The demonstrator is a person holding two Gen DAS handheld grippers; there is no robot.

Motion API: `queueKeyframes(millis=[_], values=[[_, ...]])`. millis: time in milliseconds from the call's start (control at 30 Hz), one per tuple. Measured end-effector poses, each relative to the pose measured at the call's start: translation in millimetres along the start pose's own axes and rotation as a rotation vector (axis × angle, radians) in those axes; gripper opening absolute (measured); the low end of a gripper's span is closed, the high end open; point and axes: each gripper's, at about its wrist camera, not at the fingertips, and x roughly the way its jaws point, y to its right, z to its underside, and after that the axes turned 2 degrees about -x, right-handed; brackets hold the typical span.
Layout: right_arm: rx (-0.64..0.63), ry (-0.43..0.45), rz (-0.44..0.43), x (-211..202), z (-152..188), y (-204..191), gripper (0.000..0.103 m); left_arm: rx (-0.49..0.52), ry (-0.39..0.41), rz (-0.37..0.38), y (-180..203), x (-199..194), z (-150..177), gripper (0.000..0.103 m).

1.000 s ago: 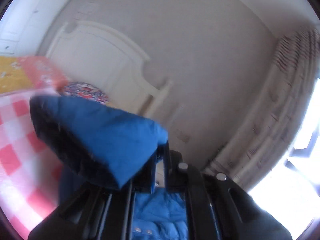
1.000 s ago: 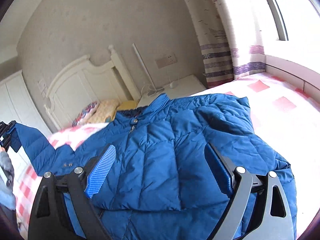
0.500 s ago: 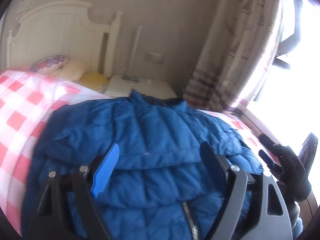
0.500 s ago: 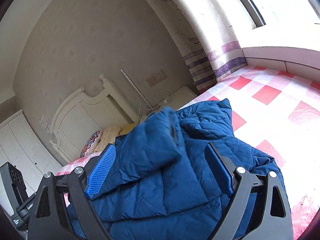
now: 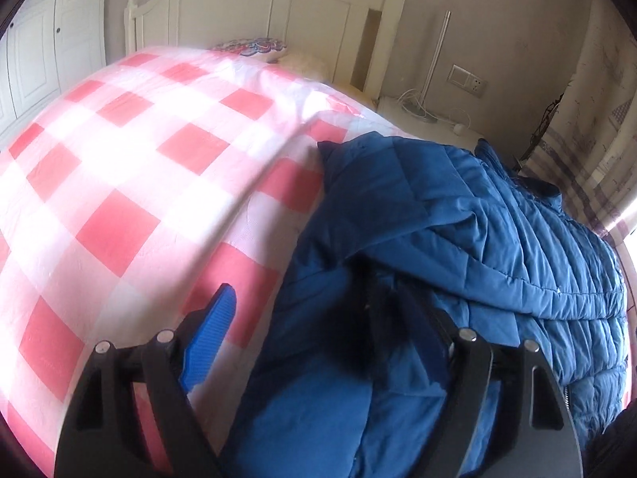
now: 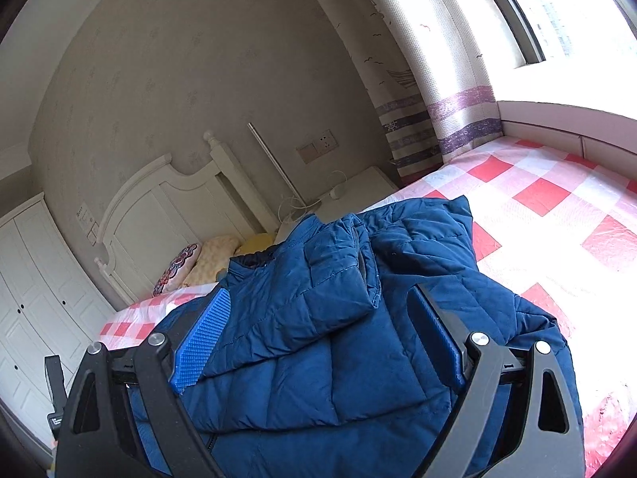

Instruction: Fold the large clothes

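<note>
Bedroom, bed with red-and-white checked cover [image 5: 131, 183]. Blue quilted down jacket [image 6: 358, 358] lies on it toward the headboard end, one sleeve [image 6: 302, 302] already folded across the chest. Left tool [image 5: 318, 342] spread, nothing pinched; right tool [image 6: 318, 342] spread, above the jacket. Judged mid-fold: next, pinch the other sleeve or the hem.

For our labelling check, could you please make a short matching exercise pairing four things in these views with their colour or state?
Things:
1. puffer jacket
2. bedspread
3. headboard
4. right tongs

Descriptions:
A. white
B. open, jacket below
C. blue, sleeve folded across it
D. red and white checks

Pairs: 1-C, 2-D, 3-A, 4-B
</note>
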Motion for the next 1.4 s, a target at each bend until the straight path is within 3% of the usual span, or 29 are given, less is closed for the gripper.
queueKeyframes(millis=[200,400,533,600,633,667,700,733,833,900,967,1033,1067,1233,1300,1333,1367,1400], values=[[-0.038,-0.055,-0.010,10.1,2.3,-8.1,0.087,-0.060,-0.049,0.018,-9.5,14.5,-0.9,0.085],[-0.056,-0.252,-0.009,44.2,-5.0,-14.8,0.083,-0.065,-0.041,0.021,-10.2,13.5,0.0,0.085],[0.043,-0.342,-0.004,74.2,-15.7,-1.9,0.083,-0.080,-0.045,0.034,-12.6,15.1,-0.2,0.085],[0.089,-0.358,-0.010,84.4,-18.3,5.1,0.072,-0.080,-0.045,0.032,-12.5,15.4,-0.3,0.085],[0.085,-0.373,0.004,87.5,-18.6,5.4,0.053,-0.081,-0.045,0.031,-12.2,15.6,-0.5,0.085],[0.069,-0.376,0.015,86.6,-19.3,4.4,0.041,-0.081,-0.045,0.031,-12.2,15.8,-0.5,0.085],[0.058,-0.348,-0.001,79.6,-20.9,3.0,0.017,-0.082,-0.046,0.032,-12.1,16.0,-0.5,0.085],[0.050,-0.299,-0.031,67.5,-23.3,0.4,0.006,-0.082,-0.046,0.032,-12.0,15.9,-0.3,0.085],[-0.019,-0.174,-0.057,21.4,-28.1,-15.4,0.003,-0.083,-0.047,0.033,-11.4,16.2,-0.1,0.085],[-0.053,-0.137,-0.057,-3.3,-27.6,-21.4,0.003,-0.082,-0.046,0.030,-10.8,16.2,-0.1,0.085],[-0.054,-0.154,-0.027,-6.5,-27.8,-17.7,0.006,-0.082,-0.046,0.029,-11.0,16.0,0.1,0.086],[-0.055,-0.203,0.013,9.3,-29.6,-7.3,0.019,-0.080,-0.044,0.026,-10.6,15.5,0.1,0.086],[-0.044,-0.239,0.027,20.5,-30.6,-0.9,0.019,-0.080,-0.042,0.025,-10.5,15.3,0.1,0.086],[0.032,-0.381,-0.003,75.7,-26.4,12.0,0.021,-0.084,-0.043,0.027,-10.7,14.6,0.4,0.086],[0.118,-0.380,-0.035,81.8,-24.2,19.7,0.029,-0.086,-0.044,0.029,-11.2,14.5,0.5,0.086],[0.174,-0.366,-0.074,80.3,-23.2,24.6,0.052,-0.088,-0.045,0.030,-11.5,14.6,0.5,0.086],[0.235,-0.344,-0.149,77.2,-20.9,28.8,0.096,-0.088,-0.046,0.031,-11.6,14.7,0.5,0.086],[0.276,-0.312,-0.202,72.9,-18.1,31.1,0.098,-0.089,-0.047,0.031,-11.7,15.1,0.5,0.086]])
